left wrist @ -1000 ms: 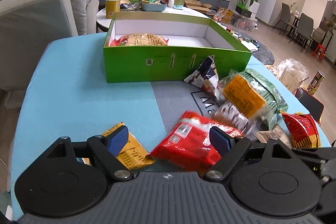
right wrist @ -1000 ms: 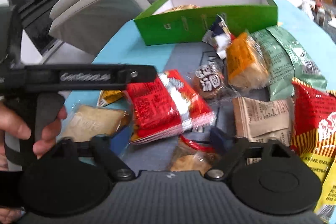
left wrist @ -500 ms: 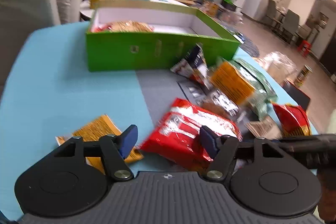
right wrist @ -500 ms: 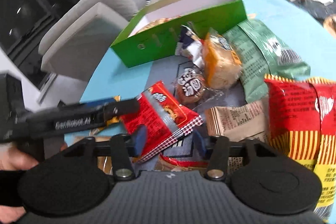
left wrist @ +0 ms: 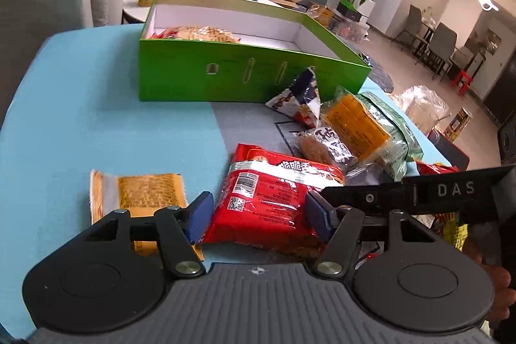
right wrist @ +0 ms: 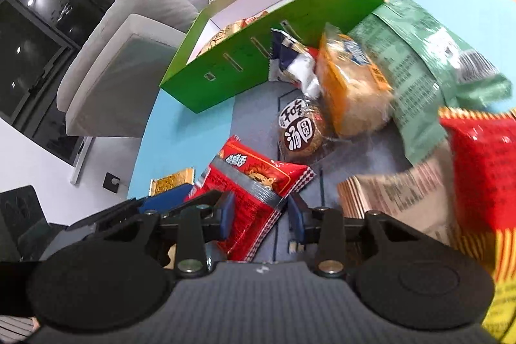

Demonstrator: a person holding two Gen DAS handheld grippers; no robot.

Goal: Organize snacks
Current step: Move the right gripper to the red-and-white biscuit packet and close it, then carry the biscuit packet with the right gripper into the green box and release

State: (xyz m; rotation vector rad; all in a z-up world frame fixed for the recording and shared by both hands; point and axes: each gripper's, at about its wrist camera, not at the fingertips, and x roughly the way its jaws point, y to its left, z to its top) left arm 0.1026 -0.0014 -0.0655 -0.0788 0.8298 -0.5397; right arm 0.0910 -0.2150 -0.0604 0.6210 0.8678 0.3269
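Note:
A red snack packet point(left wrist: 271, 192) lies on the blue-and-grey table top in front of the open green box point(left wrist: 225, 76). My left gripper point(left wrist: 259, 216) has both blue pads against the packet's sides and is shut on it. In the right wrist view the same red packet point(right wrist: 254, 179) has its near end between the jaws of my right gripper point(right wrist: 261, 215). Those jaws are closing: the left pad touches the wrapper and a thin gap remains at the right pad. One of the right gripper's fingers point(left wrist: 387, 194) crosses just right of the packet. The green box point(right wrist: 274, 47) holds one flat snack at its left end.
A yellow packet point(left wrist: 145, 192) lies left of the red one. To the right sit a round cake packet point(left wrist: 325, 144), an orange bread packet point(left wrist: 358, 124), a green bag point(left wrist: 393, 131) and a dark triangular packet point(left wrist: 303, 95). A beige packet point(right wrist: 396, 192) and a red-yellow bag point(right wrist: 483, 166) lie nearest.
My left jaws narrowed onto the red packet. The right gripper rolled, shifted over to the same packet, and its jaws narrowed around its near end.

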